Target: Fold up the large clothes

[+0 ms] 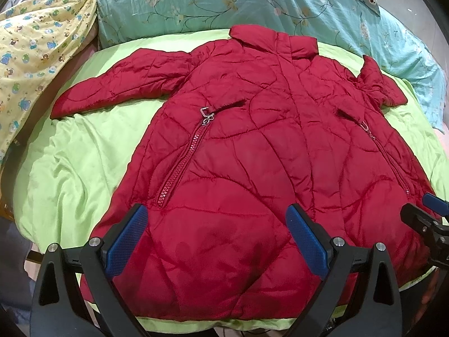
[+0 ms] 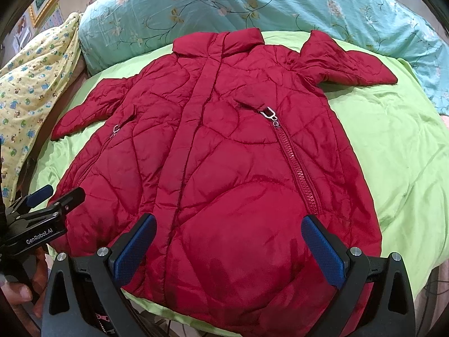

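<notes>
**Red quilted coat, laid flat on bed**

Item: red quilted padded coat (image 1: 238,146), front up, collar away from the cameras, sleeves spread, on a lime-green bed sheet (image 1: 84,151).
Lettering: "GenRobot.AI" in white on the left gripper (image 2: 54,195) body, as seen from the right wrist.
Left gripper: blue-padded fingers (image 1: 127,234) spread wide above the hem.
Right gripper (image 2: 228,248): likewise spread wide, gripping nothing.
Surroundings: teal floral quilt (image 1: 252,2); yellow cartoon-print blanket (image 1: 36,45).

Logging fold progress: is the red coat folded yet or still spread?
Spread. The red coat lies flat, front up, on the green sheet, both sleeves out sideways; both tongs open, gripping nothing.
</notes>
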